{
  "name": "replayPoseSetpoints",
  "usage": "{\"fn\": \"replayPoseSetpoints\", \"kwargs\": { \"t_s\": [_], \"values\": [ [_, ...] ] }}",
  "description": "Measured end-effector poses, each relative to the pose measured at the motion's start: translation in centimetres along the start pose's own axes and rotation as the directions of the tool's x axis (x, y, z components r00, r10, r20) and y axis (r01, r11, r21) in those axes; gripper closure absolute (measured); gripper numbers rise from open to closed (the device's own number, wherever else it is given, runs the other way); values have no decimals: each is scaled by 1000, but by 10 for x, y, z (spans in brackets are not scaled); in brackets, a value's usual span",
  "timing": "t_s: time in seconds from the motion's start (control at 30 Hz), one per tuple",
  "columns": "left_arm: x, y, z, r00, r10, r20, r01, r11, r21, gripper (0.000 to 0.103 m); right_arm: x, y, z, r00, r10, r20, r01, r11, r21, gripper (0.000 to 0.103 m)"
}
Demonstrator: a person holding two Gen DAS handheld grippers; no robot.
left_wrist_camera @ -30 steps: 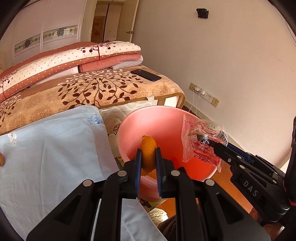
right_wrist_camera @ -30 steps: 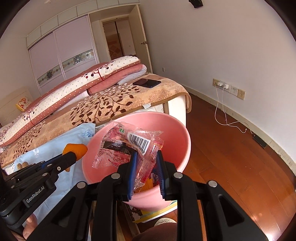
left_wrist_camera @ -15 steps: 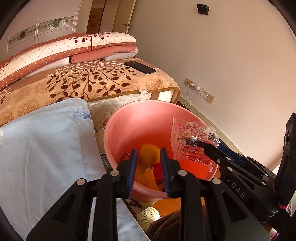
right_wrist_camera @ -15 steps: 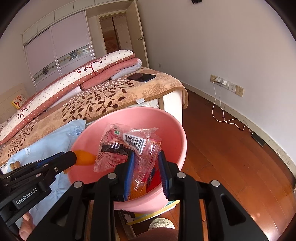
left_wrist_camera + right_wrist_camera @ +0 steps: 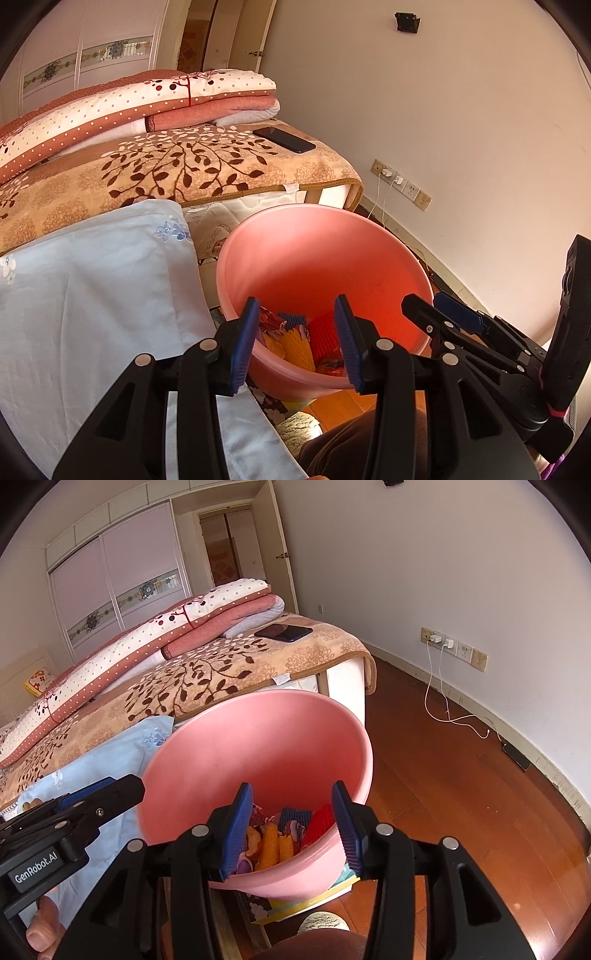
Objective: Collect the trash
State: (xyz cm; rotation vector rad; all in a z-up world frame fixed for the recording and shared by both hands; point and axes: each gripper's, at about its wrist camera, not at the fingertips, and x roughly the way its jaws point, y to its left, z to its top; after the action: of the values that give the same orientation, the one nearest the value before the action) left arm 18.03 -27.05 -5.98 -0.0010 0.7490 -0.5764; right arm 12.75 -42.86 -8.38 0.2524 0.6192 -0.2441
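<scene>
Beside patterned bed (image 5: pixel 229 672), pink basin (image 5: pixel 258 738), wooden floor (image 5: pixel 461 775), white walls

Your left camera looks down, close, into the pink bucket (image 5: pixel 325 258) from beside the bed (image 5: pixel 207 166). Your right camera does the same from the floor side. Both see the bucket, bed and wall.

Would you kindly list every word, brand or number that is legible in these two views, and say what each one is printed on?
"GenRobot.AI": white lettering on the black body of the left gripper, read in the right wrist view.
Wrappers in the pink bucket: any print is too small and crumpled to read.
Nothing else carries readable text.
</scene>
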Motion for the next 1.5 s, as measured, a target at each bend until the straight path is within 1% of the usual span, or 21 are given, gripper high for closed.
{"fn": "replayPoseSetpoints", "kwargs": {
  "t_s": [0.07, 0.13, 0.27, 0.37, 0.43, 0.7, 1.13, 1.5],
  "values": [
    [-5, 0, -1, 1000, 9, 10, -9, 1000, 0, 61, -4, 3, -2, 1000, 4, 2, -4, 1000, -6, 58],
    [-10, -1, -2, 1000, 20, 24, -20, 1000, 3, 61, -10, 5, -4, 1000, 5, 7, -5, 1000, -8, 55],
    [-22, -5, -3, 998, 43, 52, -44, 999, 25, 61, -23, 9, -10, 1000, 10, 16, -10, 1000, -12, 52],
    [-31, -4, -4, 997, 44, 68, -45, 999, 23, 61, -33, 13, -13, 1000, 7, 27, -6, 1000, -25, 51],
    [-36, -4, -5, 996, 47, 77, -49, 999, 22, 61, -40, 17, -16, 999, 2, 39, 0, 999, -35, 48],
    [-62, -7, -11, 991, 49, 126, -54, 998, 35, 61, -70, 31, -22, 995, -4, 97, 11, 998, -67, 42],
    [-96, -9, -20, 980, 64, 190, -74, 996, 47, 61, -97, 43, -27, 992, -6, 128, 15, 997, -73, 41],
    [-115, -2, -27, 974, 65, 216, -74, 997, 37, 61, -120, 54, -27, 986, -14, 168, 30, 995, -91, 41]
  ]
}}
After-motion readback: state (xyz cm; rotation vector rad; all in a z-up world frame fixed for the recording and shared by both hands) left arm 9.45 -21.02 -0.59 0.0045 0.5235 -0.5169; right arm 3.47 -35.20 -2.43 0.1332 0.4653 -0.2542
